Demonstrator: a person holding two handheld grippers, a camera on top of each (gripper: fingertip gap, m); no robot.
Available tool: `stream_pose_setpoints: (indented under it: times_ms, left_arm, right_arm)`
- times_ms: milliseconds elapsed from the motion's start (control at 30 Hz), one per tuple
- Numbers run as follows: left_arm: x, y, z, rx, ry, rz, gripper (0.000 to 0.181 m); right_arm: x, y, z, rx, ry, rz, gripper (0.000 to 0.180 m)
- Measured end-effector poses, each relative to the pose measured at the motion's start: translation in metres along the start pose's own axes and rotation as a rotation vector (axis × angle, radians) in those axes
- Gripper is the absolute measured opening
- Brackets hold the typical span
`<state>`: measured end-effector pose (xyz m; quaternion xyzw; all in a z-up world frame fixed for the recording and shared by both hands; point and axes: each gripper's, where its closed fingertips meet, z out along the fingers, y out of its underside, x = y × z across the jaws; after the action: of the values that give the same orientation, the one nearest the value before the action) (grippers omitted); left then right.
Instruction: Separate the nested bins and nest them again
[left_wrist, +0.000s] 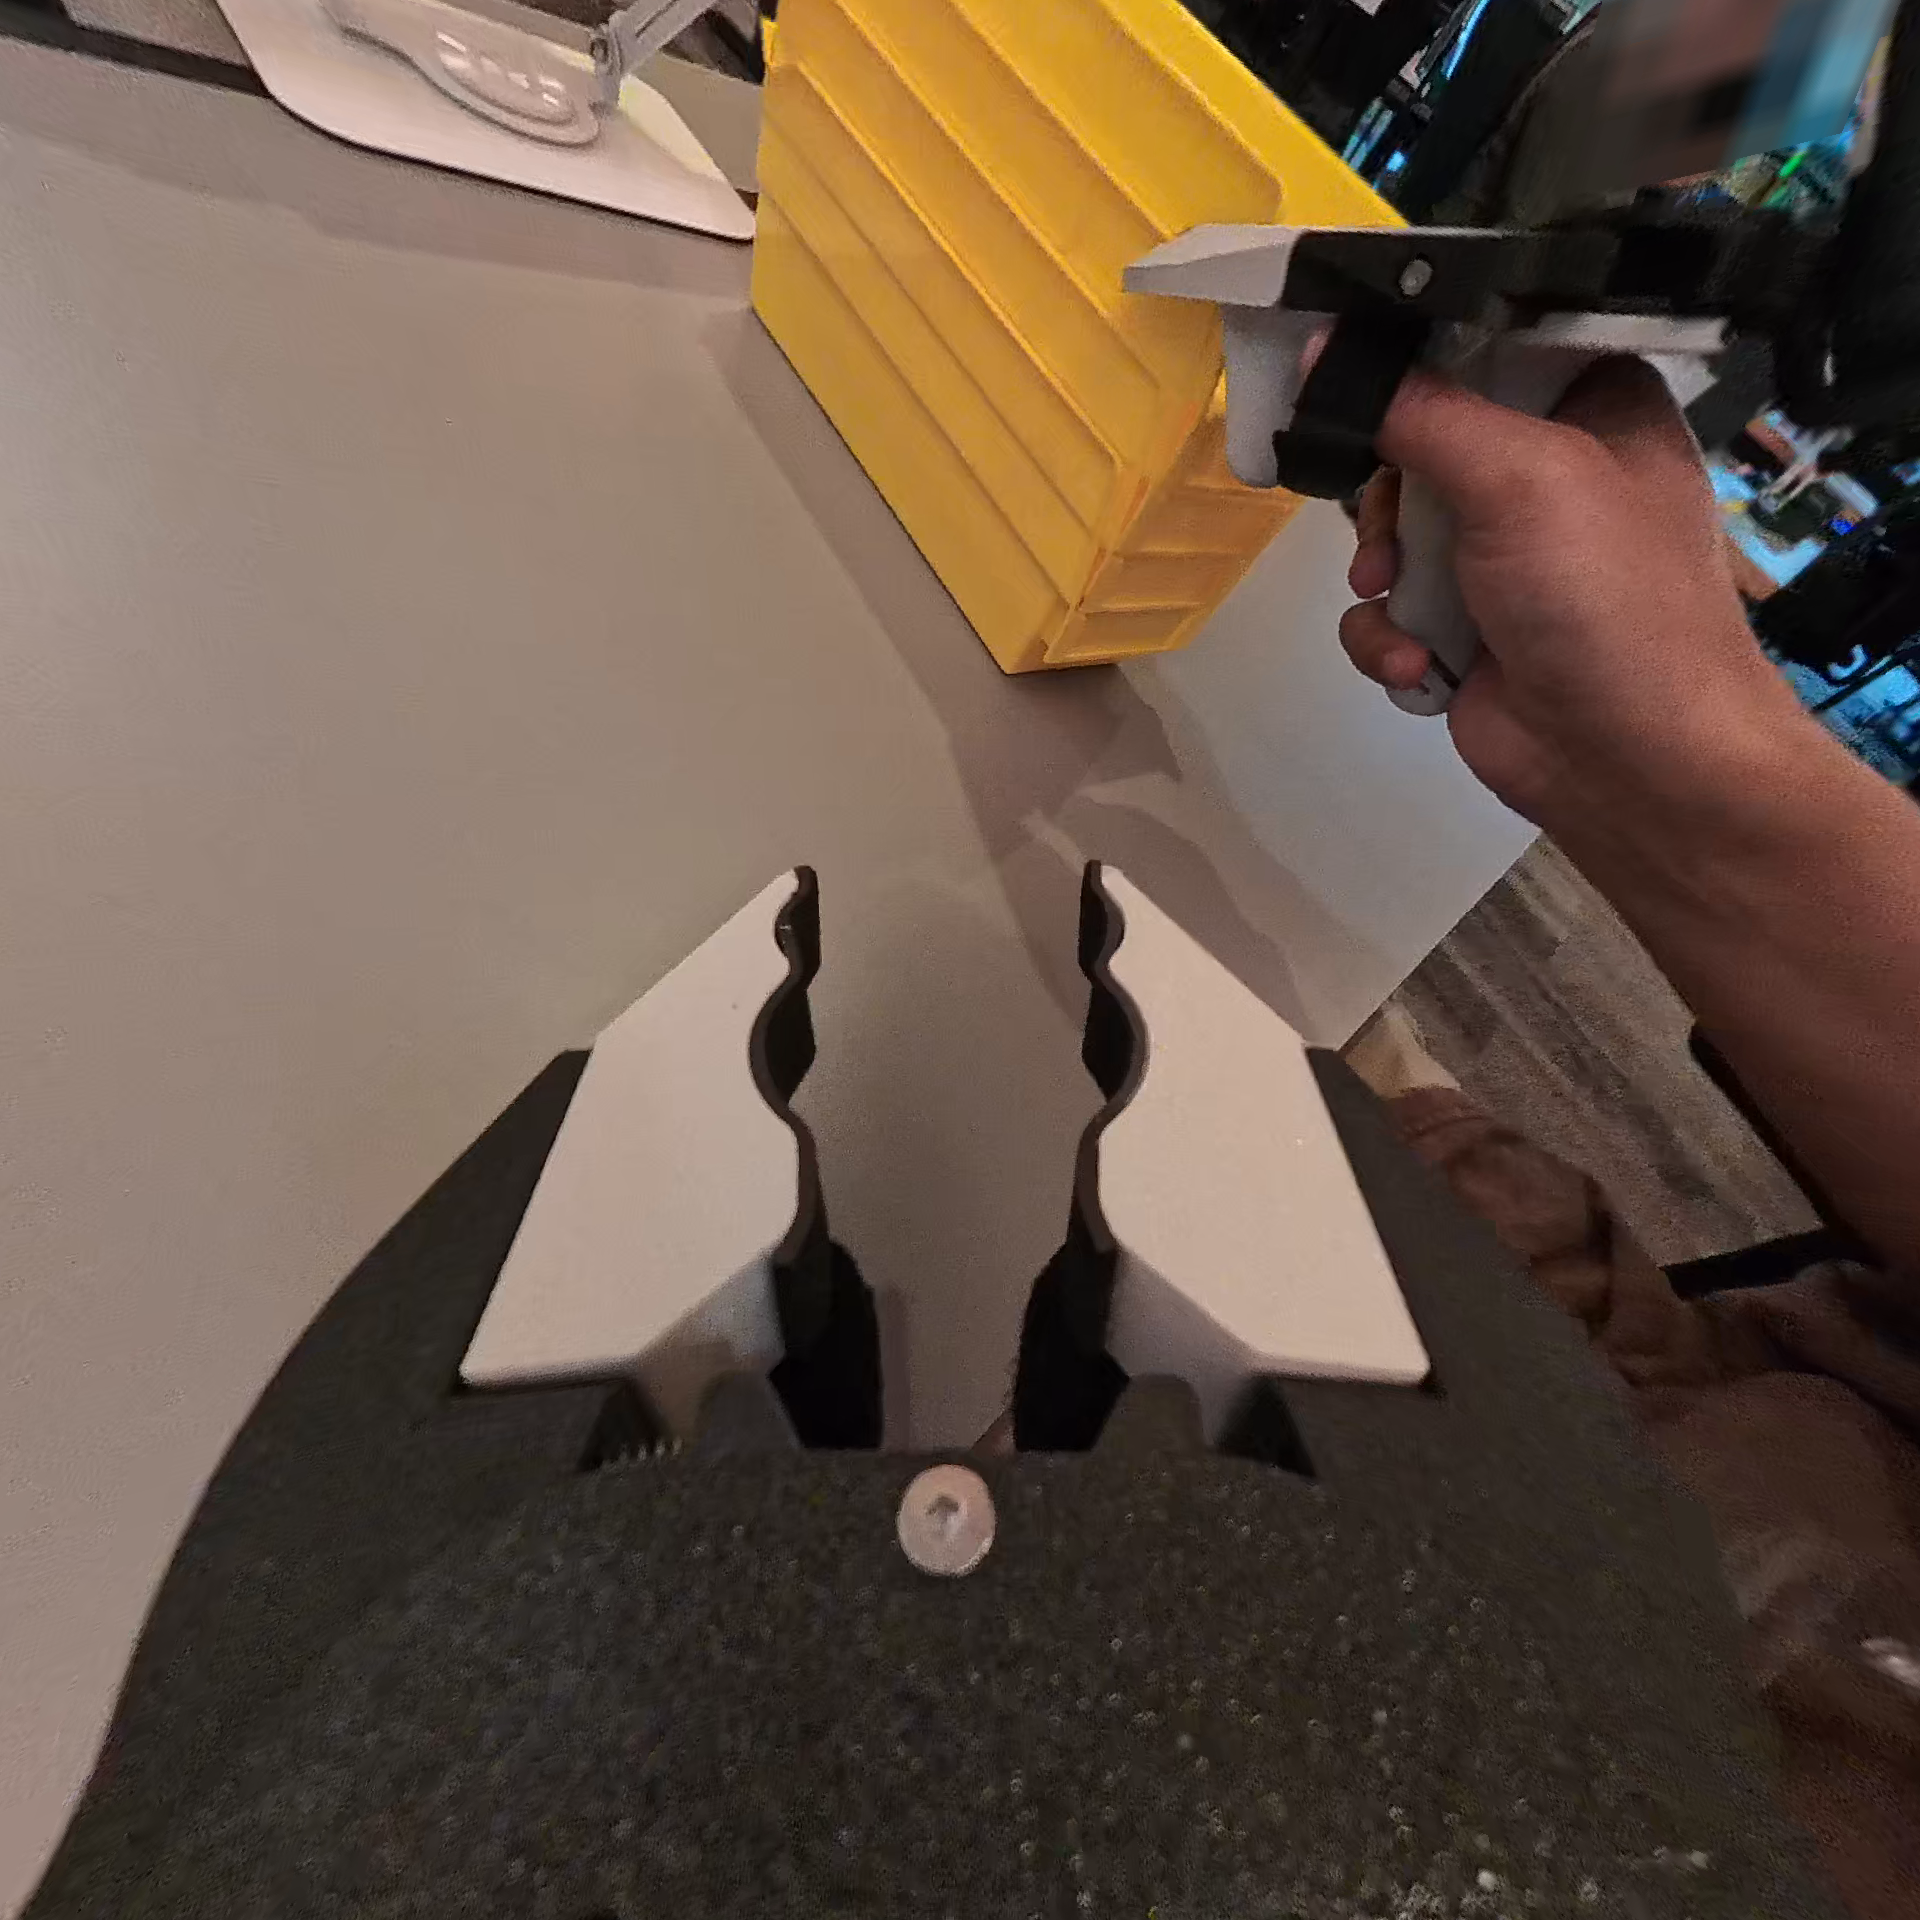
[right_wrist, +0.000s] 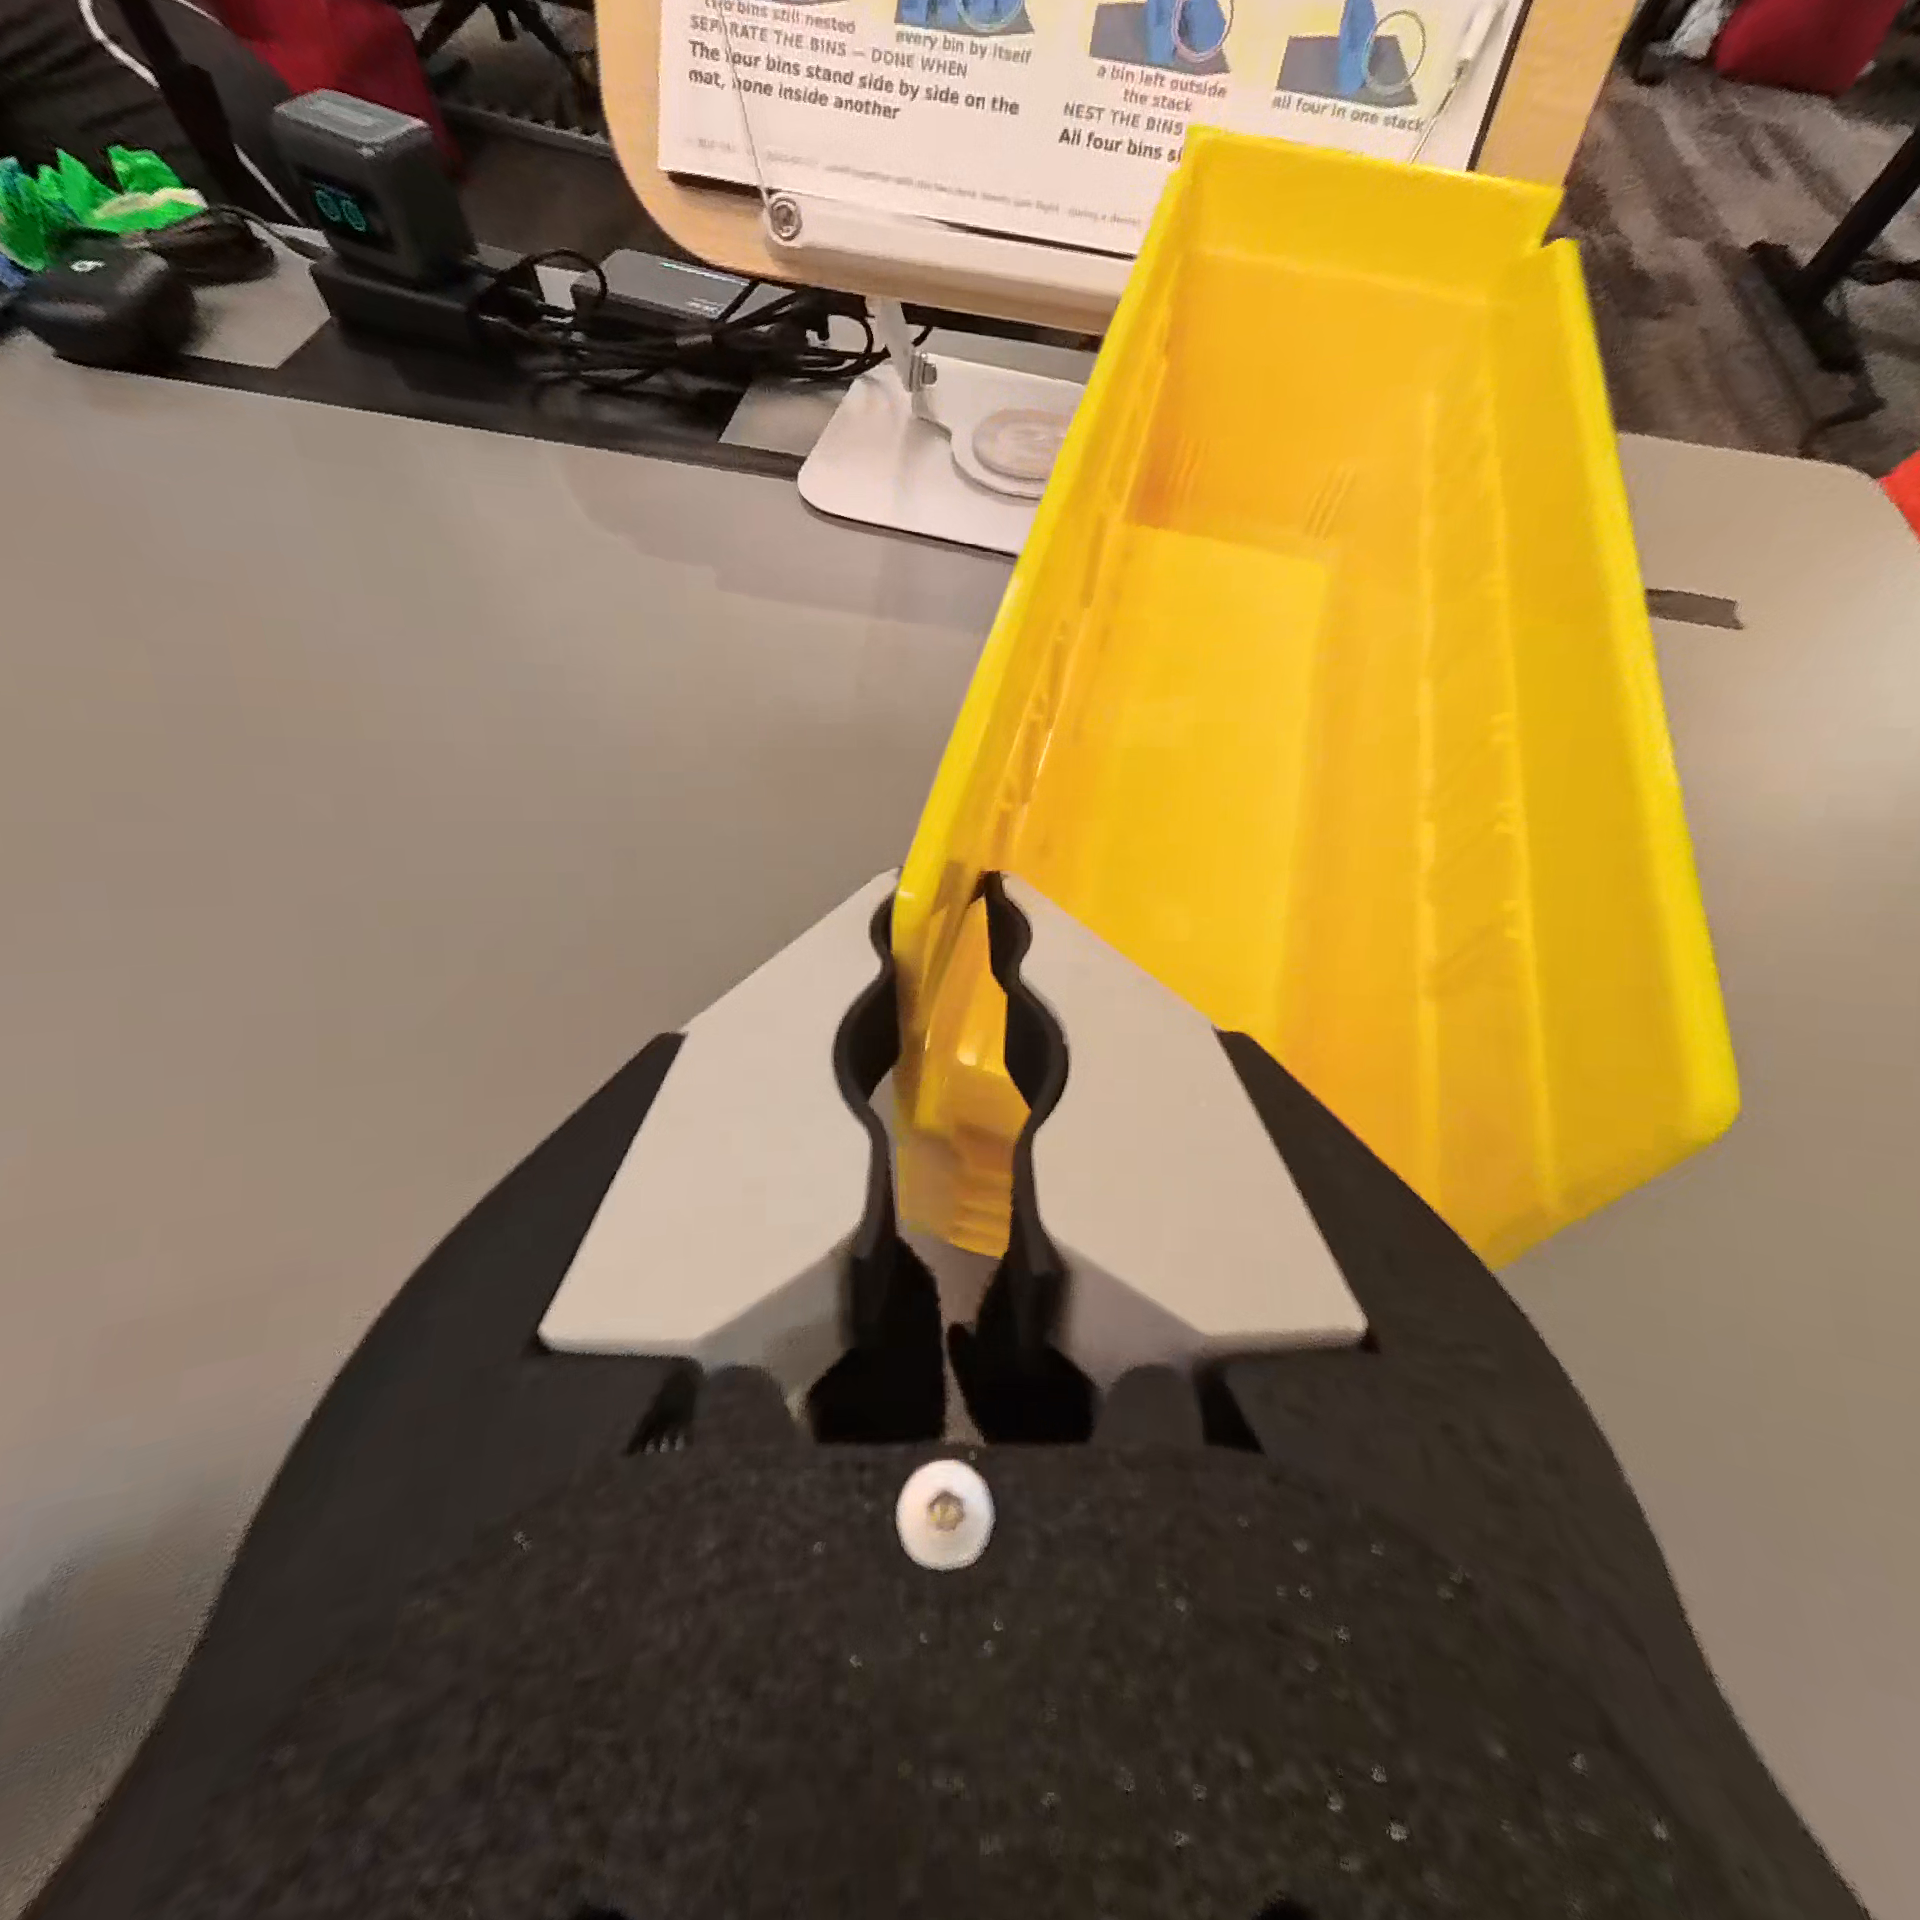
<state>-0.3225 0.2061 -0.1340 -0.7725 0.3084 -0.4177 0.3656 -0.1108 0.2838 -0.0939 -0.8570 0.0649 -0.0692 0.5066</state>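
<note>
My right gripper (right_wrist: 951, 1049) is clamped on the near rim of the bins (right_wrist: 1340, 727), its jaws pinched onto the yellow wall with one finger inside and one outside. The bins are a yellow nested stack; in the left wrist view the stepped rims of several bins (left_wrist: 966, 343) show one inside another. The stack rests on the grey table (right_wrist: 416, 831), tilted over on its side, with the open mouth facing my right gripper. My left gripper (left_wrist: 948, 1049) is open and holds nothing; it hovers over bare table (left_wrist: 364, 727), well short of the bins. My right hand (left_wrist: 1558, 582) shows there, gripping the handle. Beyond the bins stands a sign (right_wrist: 935, 104) on a white base.
</note>
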Motion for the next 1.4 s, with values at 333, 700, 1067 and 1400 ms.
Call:
stream_pose_setpoints:
  times_ms: [333, 700, 1067, 1400]
  left_arm:
    - [-0.006, -0.005, 0.002, 0.014, 0.046, -0.114, 0.047]
    - [-0.001, 0.0, 0.004, -0.019, -0.021, 0.006, 0.046]
    - [-0.017, -0.037, 0.004, 0.107, -0.192, 0.114, 0.06]
    - [-0.03, -0.045, 0.002, 0.14, -0.218, 0.122, 0.054]
  right_arm:
    - [-0.041, -0.002, -0.002, 0.03, -0.058, -0.014, 0.014]
    - [-0.077, -0.01, 0.006, 0.059, -0.165, -0.012, 0.014]
    - [-0.084, -0.017, -0.052, 0.096, -0.323, -0.026, 0.066]
    - [-0.069, 0.009, -0.086, -0.186, -0.333, -0.089, 0.099]
